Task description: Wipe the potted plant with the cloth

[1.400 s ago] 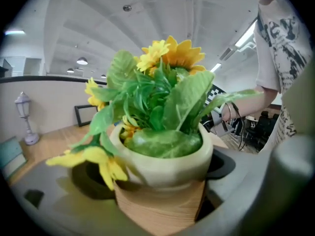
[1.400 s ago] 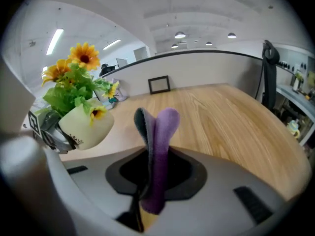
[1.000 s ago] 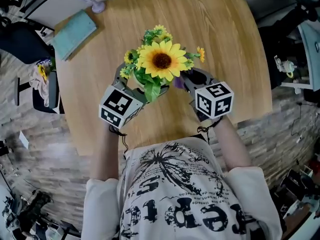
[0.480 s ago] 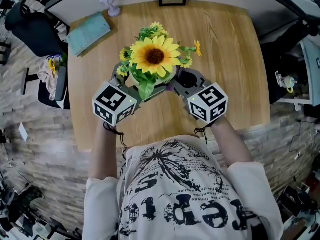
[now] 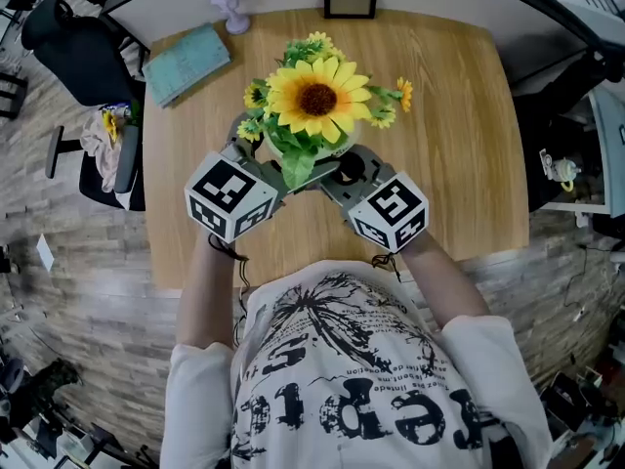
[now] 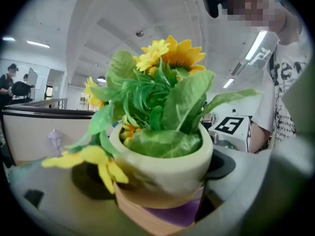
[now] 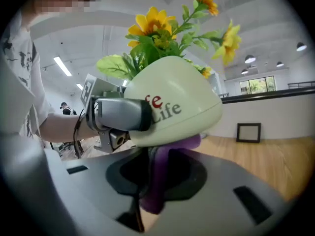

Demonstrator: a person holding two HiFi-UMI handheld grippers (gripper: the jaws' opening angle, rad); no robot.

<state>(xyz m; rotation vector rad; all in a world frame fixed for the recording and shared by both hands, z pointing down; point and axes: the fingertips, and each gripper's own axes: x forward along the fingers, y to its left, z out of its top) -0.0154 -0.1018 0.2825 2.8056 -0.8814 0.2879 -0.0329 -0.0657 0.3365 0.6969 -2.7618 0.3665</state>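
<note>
The potted plant [image 5: 314, 101], a sunflower with small yellow blooms, stands in a cream pot [image 7: 172, 107] printed "Life". The pot is held above the wooden table [image 5: 459, 115]. My left gripper [image 5: 262, 172] is shut on the pot [image 6: 162, 166], jaws wide on either side; one of its fingers [image 7: 123, 114] lies on the pot's wall. My right gripper [image 5: 337, 172] is shut on a purple cloth [image 7: 165, 171], which is pressed up against the underside of the pot. The cloth [image 6: 172, 213] also shows below the pot's tan base band. Leaves hide both sets of jaws in the head view.
On the table's far left lies a teal book [image 5: 186, 62], with a small lilac figure [image 5: 229, 10] behind it. A black picture frame [image 5: 350, 2] stands at the back edge. A dark chair [image 5: 73, 57] is off the table's left side.
Both grippers have come up with the plant. The right gripper has swung left and rolled, bringing the cloth under the pot and its cube nearer the left one.
</note>
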